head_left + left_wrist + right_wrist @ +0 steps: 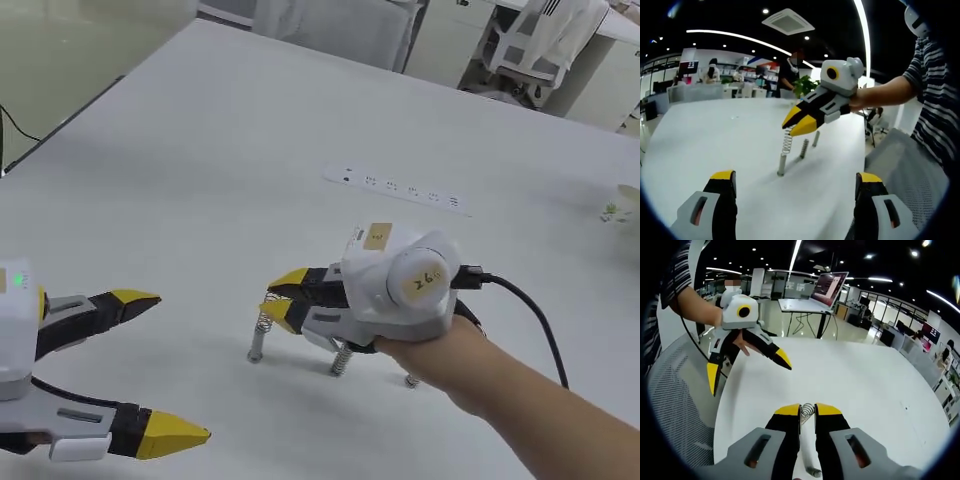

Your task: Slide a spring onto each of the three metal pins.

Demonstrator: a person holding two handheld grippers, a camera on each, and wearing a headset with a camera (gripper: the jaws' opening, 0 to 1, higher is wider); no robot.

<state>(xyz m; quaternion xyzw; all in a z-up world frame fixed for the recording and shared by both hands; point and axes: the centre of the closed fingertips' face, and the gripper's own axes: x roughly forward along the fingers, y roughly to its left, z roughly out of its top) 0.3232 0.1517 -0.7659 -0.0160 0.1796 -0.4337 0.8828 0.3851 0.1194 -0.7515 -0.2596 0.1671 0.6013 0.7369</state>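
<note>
Gripping a spring (pixel 808 410) between its closed tips, our right gripper (pixel 283 298) holds it over the leftmost pin (pixel 256 350) — lower coils on the pin. The middle pin (pixel 338 368) carries a second spring (pixel 804 147). Our left gripper (pixel 175 365) hangs well apart — jaws spread wide.

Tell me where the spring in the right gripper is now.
In the head view, the spring is pinched by the right gripper, over the top of the leftmost pin on the white table.
</note>
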